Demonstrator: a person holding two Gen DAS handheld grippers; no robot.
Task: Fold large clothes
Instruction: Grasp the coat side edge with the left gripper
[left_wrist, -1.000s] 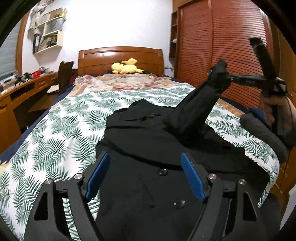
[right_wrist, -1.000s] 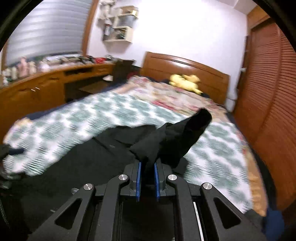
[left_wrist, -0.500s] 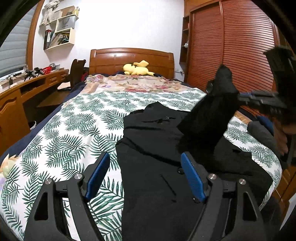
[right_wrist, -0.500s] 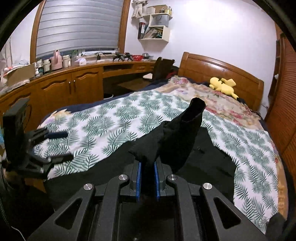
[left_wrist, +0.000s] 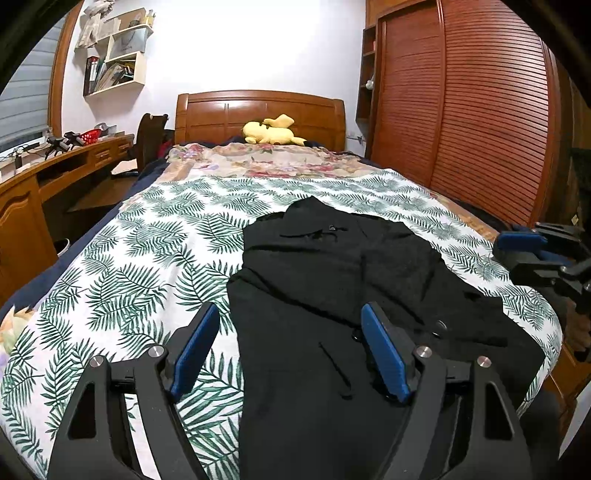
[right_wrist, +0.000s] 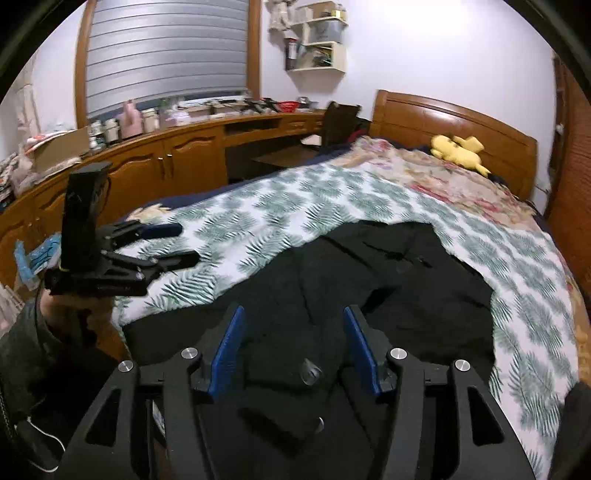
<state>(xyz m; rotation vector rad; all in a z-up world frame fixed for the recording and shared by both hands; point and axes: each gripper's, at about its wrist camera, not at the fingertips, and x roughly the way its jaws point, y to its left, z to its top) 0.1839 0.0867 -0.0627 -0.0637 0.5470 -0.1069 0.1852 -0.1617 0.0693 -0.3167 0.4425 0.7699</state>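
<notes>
Across the bed (left_wrist: 122, 266), on its palm-leaf cover, lies the black coat (left_wrist: 332, 295), spread flat with its long axis running from the foot of the bed, where both hands work, up toward the headboard (left_wrist: 258, 110); its collar end points at the headboard and its hem end at the person; a sleeve seems folded in over the front, though black on black makes the fold hard to read. The left gripper (left_wrist: 291, 347) hovers over the coat's left edge, fingers spread wide and grasping nothing, one pad over the cover and the other over cloth. The right gripper (right_wrist: 295, 347) sits low over the coat's near right part; its fingers have just been opening and now stand apart, with cloth below and between them but no pad pressing it, so the sleeve is let go. The left gripper looks nearer the unfolded left side; the next fold probably starts there, across the long axis.
</notes>
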